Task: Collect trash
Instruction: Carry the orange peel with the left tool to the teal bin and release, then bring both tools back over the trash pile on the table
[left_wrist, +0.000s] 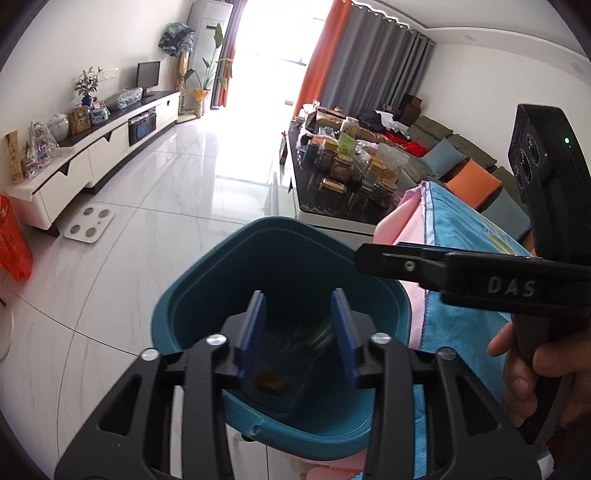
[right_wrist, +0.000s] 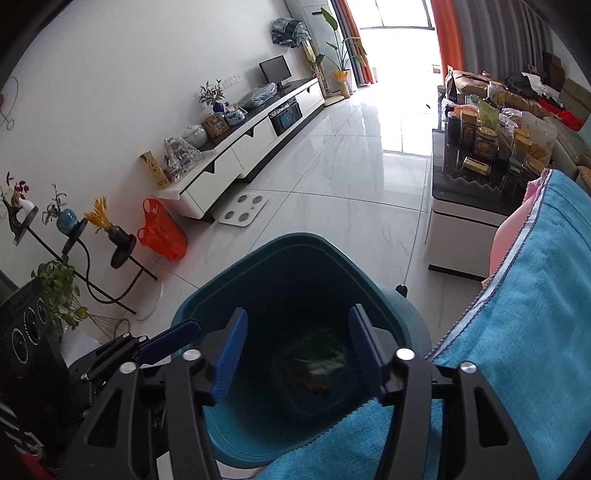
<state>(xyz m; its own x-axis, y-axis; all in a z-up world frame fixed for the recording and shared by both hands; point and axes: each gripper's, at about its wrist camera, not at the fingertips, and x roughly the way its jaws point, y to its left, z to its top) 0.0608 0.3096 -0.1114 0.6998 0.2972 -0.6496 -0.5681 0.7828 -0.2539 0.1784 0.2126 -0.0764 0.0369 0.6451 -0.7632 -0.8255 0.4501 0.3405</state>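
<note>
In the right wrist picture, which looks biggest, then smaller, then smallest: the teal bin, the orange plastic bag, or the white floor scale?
1. teal bin, though it's also nearest the camera
2. orange plastic bag
3. white floor scale, close to the bag in size

Daylight floods through the window (left_wrist: 273, 40), blown out white; glare streaks the floor (right_wrist: 369, 177); fisheye bends edges; the bin's (right_wrist: 295, 266) inside is dim and blurred.

Low in both views, the trash (right_wrist: 317, 363) inside the teal bin (right_wrist: 295, 251) is a motion-blurred smear — green and orange, kind unclear. The bin's near rim hides behind gripper linkages. At the right edge of the left view, the person's hand (left_wrist: 517, 376) is cut off.
</note>
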